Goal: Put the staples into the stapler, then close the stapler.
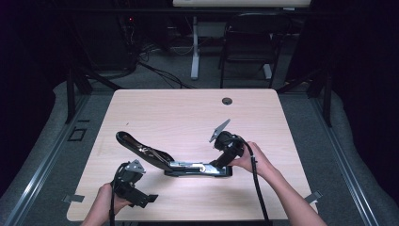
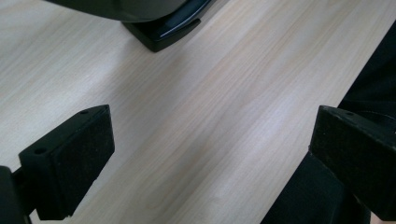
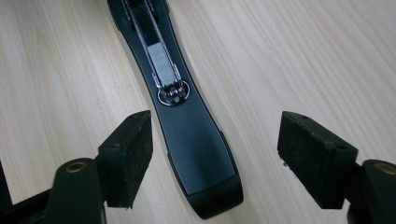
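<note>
A black stapler (image 1: pixel 188 168) lies swung open on the wooden table (image 1: pixel 188 113). Its base lies flat and its top arm (image 1: pixel 140 146) slopes up to the left. In the right gripper view the base (image 3: pixel 196 154) runs away from me, with a silver strip of staples (image 3: pixel 161 65) in its channel. My right gripper (image 3: pixel 215 158) is open, one jaw on each side of the base's near end and neither touching it. My left gripper (image 1: pixel 143 200) stands open near the front left of the table with nothing between its jaws. One corner of the stapler (image 2: pixel 163 30) lies ahead of it.
A round cable hole (image 1: pixel 227 100) sits near the table's far edge. Beyond the table stand a black chair (image 1: pixel 249 42) and a white desk leg (image 1: pixel 194 47), with cables on the floor. The table's front edge lies close to my left gripper (image 2: pixel 210 154).
</note>
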`<state>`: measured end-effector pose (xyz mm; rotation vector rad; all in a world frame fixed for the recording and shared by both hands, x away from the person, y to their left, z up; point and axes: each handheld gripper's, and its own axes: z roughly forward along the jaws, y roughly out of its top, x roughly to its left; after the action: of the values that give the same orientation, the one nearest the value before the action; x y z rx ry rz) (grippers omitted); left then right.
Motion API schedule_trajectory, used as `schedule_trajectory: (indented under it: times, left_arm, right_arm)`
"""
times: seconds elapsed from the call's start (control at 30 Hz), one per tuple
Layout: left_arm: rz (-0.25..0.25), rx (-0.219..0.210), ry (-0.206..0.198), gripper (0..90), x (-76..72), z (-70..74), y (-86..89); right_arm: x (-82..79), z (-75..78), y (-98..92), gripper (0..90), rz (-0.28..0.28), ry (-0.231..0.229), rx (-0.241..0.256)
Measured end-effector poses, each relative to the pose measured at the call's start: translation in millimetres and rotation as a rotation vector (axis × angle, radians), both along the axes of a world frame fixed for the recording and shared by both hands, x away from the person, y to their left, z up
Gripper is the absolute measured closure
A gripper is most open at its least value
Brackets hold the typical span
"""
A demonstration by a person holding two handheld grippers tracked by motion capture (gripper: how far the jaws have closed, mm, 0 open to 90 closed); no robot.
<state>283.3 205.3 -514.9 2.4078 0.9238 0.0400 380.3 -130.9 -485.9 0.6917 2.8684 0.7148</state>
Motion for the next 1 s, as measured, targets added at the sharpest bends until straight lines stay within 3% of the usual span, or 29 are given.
schedule_trajectory:
  times: [0.37, 0.7, 0.77, 1.0]
  left_arm:
    - [0.061, -0.004, -0.001, 0.2, 5.9, 0.0, 10.4]
    - [0.128, 0.010, -0.002, 0.3, 12.2, 1.0, 18.4]
    - [0.152, 0.014, -0.004, 0.3, 14.4, 1.4, 20.3]
    - [0.244, 0.022, -0.033, 5.7, 20.1, 6.5, 31.0]
  right_arm:
    - [-16.7, -3.4, -38.1, 16.8, -0.117, 0.009, 0.053]
    - [-29.8, -6.3, -47.1, 17.8, -0.188, -0.018, 0.038]
    - [-30.8, -5.3, -47.2, 18.3, -0.194, -0.027, 0.020]
    - [-31.1, -4.2, -42.4, 19.7, -0.213, -0.061, 0.033]
